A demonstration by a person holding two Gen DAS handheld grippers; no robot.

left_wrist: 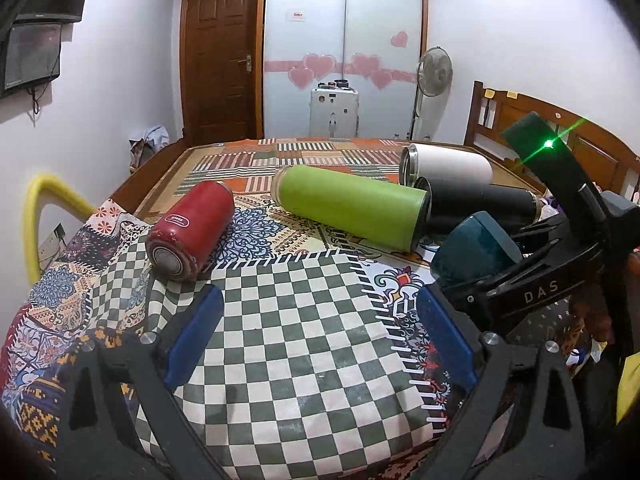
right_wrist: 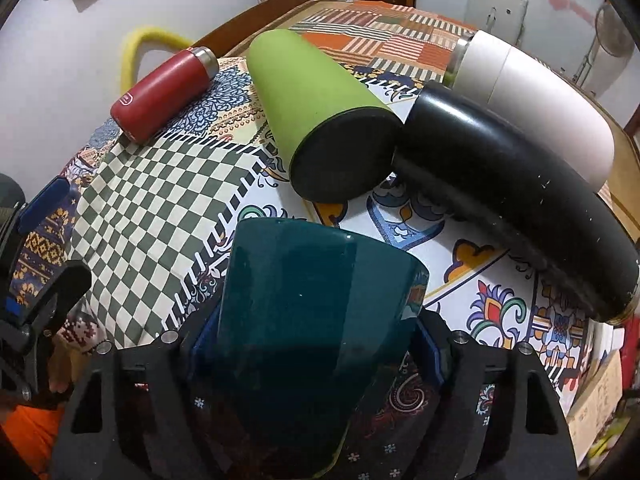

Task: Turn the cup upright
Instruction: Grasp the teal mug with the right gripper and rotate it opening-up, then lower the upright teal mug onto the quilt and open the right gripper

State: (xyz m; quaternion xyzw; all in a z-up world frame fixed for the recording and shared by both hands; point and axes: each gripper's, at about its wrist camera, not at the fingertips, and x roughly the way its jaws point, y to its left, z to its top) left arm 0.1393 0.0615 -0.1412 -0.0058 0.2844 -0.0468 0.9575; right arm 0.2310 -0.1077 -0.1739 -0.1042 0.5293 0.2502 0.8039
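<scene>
Cup [right_wrist: 316, 320] sits clamped in my right gripper [right_wrist: 316, 344], its teal body filling the space between the two blue pads [right_wrist: 202, 336], which press against its sides. From the right wrist view I cannot tell which end of it faces away from me. In the left wrist view the same cup [left_wrist: 476, 248] shows off to the right of my left fingers, held above the cloth [left_wrist: 288, 320] by the right gripper's black frame.

My left gripper [left_wrist: 316, 332] is spread wide with nothing between its pads [left_wrist: 196, 332]; only checkered cloth lies under the gap.

Ahead of my left fingers and a little to the left, a red flask [left_wrist: 192, 230] lies on its side, base toward me. Straight ahead and farther off lies a green flask [left_wrist: 352, 208], also on its side. To its right a black flask [left_wrist: 480, 204] lies touching it, and a white flask [left_wrist: 448, 166] lies just behind the black one.

From the right gripper, the green flask [right_wrist: 324, 116] lies just beyond the cup, base toward me, with the black flask [right_wrist: 520, 200] ahead to the right, the white one [right_wrist: 532, 96] behind it, and the red one [right_wrist: 164, 92] far to the left.
</scene>
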